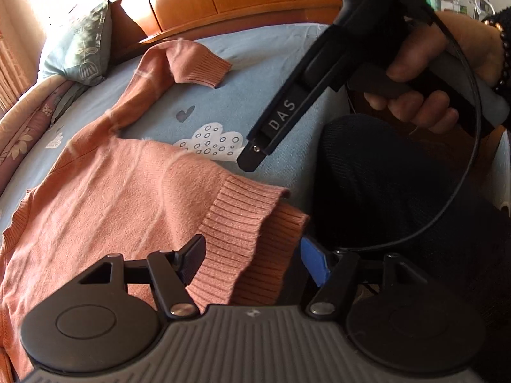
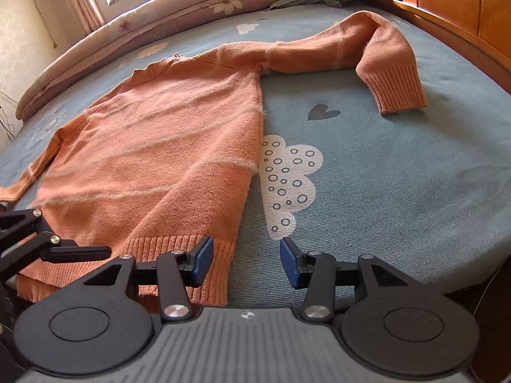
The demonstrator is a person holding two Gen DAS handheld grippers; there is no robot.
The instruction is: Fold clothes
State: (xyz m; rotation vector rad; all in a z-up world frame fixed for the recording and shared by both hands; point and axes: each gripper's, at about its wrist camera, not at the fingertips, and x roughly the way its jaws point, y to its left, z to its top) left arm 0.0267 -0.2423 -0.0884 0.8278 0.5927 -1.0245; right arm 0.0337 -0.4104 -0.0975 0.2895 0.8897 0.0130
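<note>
Both tools stand with jaws parted, nothing clamped: the left gripper (image 1: 252,260) straddles the ribbed hem corner of the salmon-pink knitted sweater (image 2: 153,146), the right gripper (image 2: 246,260) sits at its other hem corner; spread flat on the blue printed bedsheet (image 2: 383,166) ahead, it needs both to pinch the hem

A: How do the two stand?
B: The left hand-held gripper (image 1: 252,260) tilts downward, jaws apart, pads pressing nothing.
A: The right?
B: The right hand-held gripper (image 2: 246,263) likewise, gripped by a hand (image 1: 437,63).
</note>
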